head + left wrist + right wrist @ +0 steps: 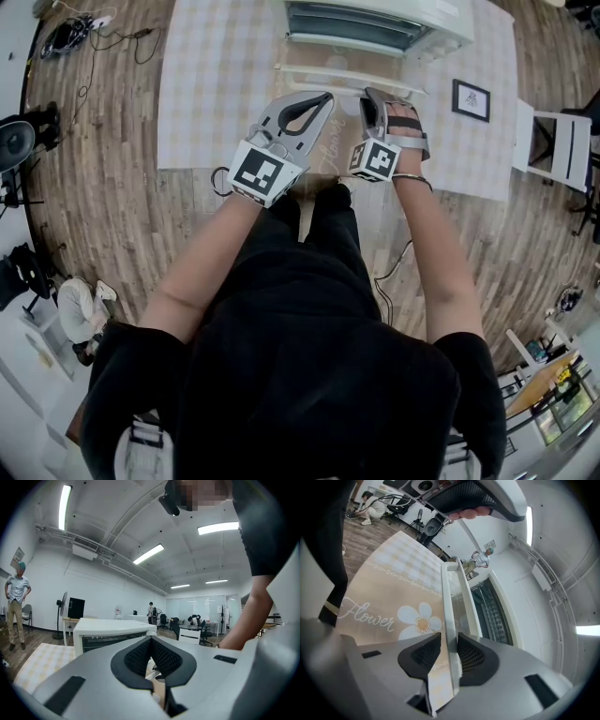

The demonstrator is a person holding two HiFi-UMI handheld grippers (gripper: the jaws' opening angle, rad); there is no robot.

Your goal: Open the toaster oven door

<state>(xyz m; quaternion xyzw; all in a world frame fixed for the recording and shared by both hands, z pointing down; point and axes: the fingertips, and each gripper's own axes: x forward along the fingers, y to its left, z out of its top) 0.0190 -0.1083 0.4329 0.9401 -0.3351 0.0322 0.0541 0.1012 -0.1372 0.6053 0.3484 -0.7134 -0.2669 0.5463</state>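
The white toaster oven (375, 23) stands at the table's far edge, and its door (328, 58) hangs open toward me. In the right gripper view the door's white handle bar (449, 602) runs between the two dark pads. My right gripper (449, 644) is shut on it, seen in the head view (372, 98) just in front of the handle (347, 77). My left gripper (326, 97) hovers to the left of it, shut and empty. Its tips meet in its own view (151, 641), with the oven (112, 632) beyond them.
A checked and flower-printed tablecloth (206, 84) covers the table. A small framed picture (471, 99) stands at the right, a white chair (562, 141) beyond the table's right edge. Cables (84, 33) and a speaker (19, 141) lie on the floor at left. A person (18, 606) stands far off.
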